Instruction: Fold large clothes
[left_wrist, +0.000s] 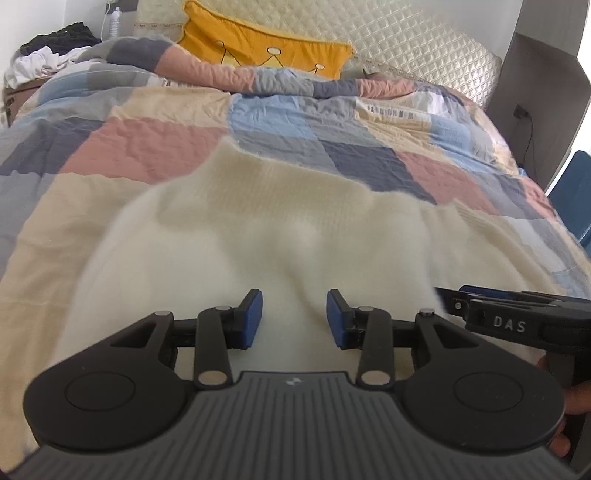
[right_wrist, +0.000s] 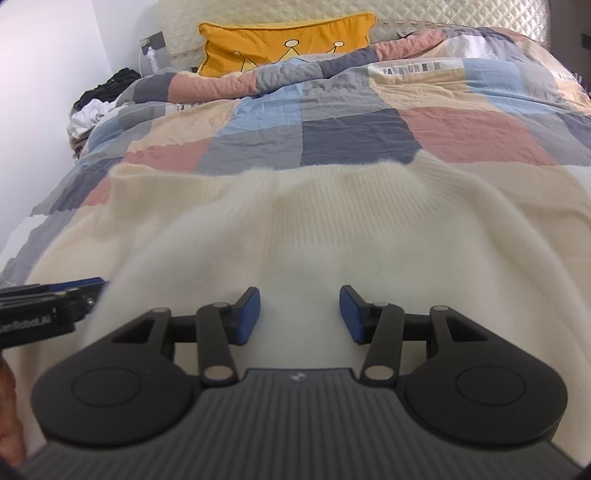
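A cream ribbed knit sweater (left_wrist: 258, 229) lies spread on the patchwork quilt (left_wrist: 147, 147), its far edge rumpled. My left gripper (left_wrist: 294, 317) hovers low over its near part, blue pads apart, only flat knit showing between them. My right gripper (left_wrist: 454, 297) comes in from the right, close beside it. In the right wrist view the sweater (right_wrist: 314, 221) fills the middle. There my right gripper (right_wrist: 300, 314) stands open just above the fabric, pinching nothing. My left gripper (right_wrist: 88, 286) shows at the left edge, with a hand below it.
The quilt (right_wrist: 443, 129) covers the whole bed. A yellow pillow (left_wrist: 258, 40) leans on the quilted headboard (left_wrist: 406, 33). A pile of dark and white clothes (left_wrist: 44, 59) and a bottle (left_wrist: 115, 22) sit at the far left. A blue chair (left_wrist: 576, 192) stands beside the bed's right edge.
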